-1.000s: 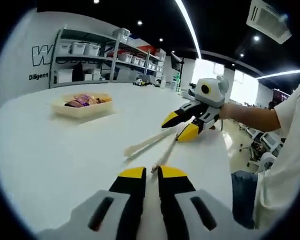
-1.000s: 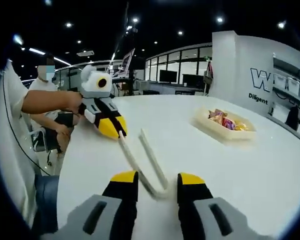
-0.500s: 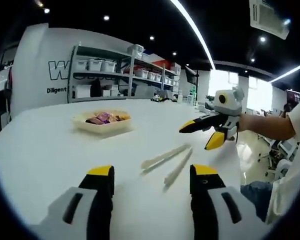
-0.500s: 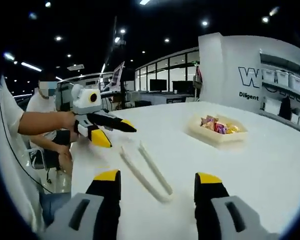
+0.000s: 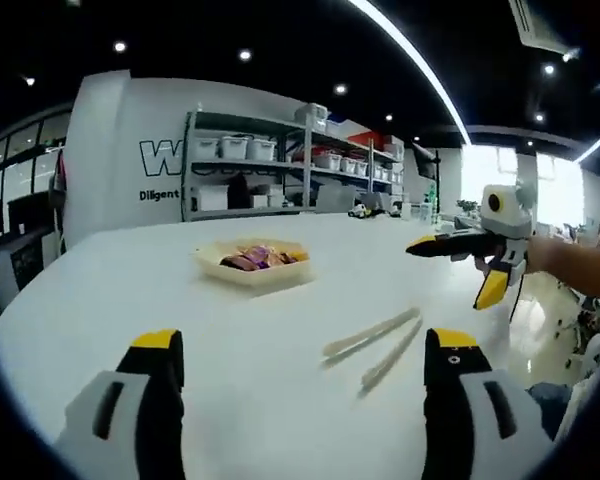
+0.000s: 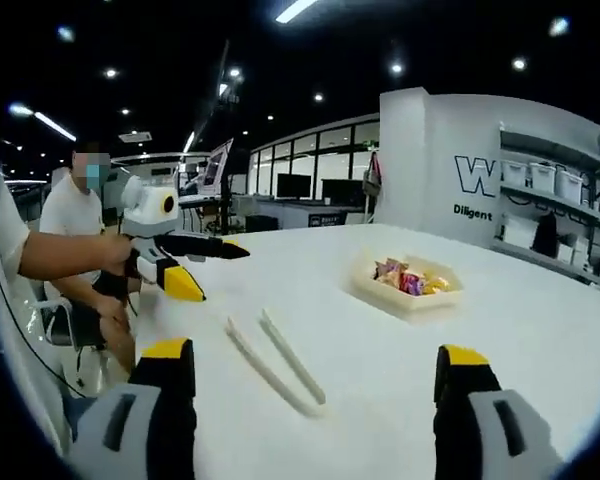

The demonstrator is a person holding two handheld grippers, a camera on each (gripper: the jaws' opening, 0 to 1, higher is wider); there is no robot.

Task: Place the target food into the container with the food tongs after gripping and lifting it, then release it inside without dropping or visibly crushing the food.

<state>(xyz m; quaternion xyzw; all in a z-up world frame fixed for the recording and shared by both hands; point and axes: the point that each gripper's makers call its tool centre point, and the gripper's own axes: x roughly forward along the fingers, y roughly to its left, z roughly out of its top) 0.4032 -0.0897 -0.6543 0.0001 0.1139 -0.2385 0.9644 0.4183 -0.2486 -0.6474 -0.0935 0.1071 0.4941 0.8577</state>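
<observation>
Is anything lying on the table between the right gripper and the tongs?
Nothing visible. In the right gripper view, bare white table separates the open right gripper from the tongs. The left gripper hangs beyond them, and the food tray sits farther off.

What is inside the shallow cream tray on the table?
The tray holds a small pile of wrapped snacks in purple, orange and yellow wrappers. Its near wall hides the lower part of the pile and the tray floor, so how many pieces there are cannot be told.

Smooth glossy white table [image 5: 130, 290]; matt cream plastic tongs [image 6: 275, 363], pale plastic tray [image 5: 255, 275]; shiny food wrappers [image 6: 405, 280]
</observation>
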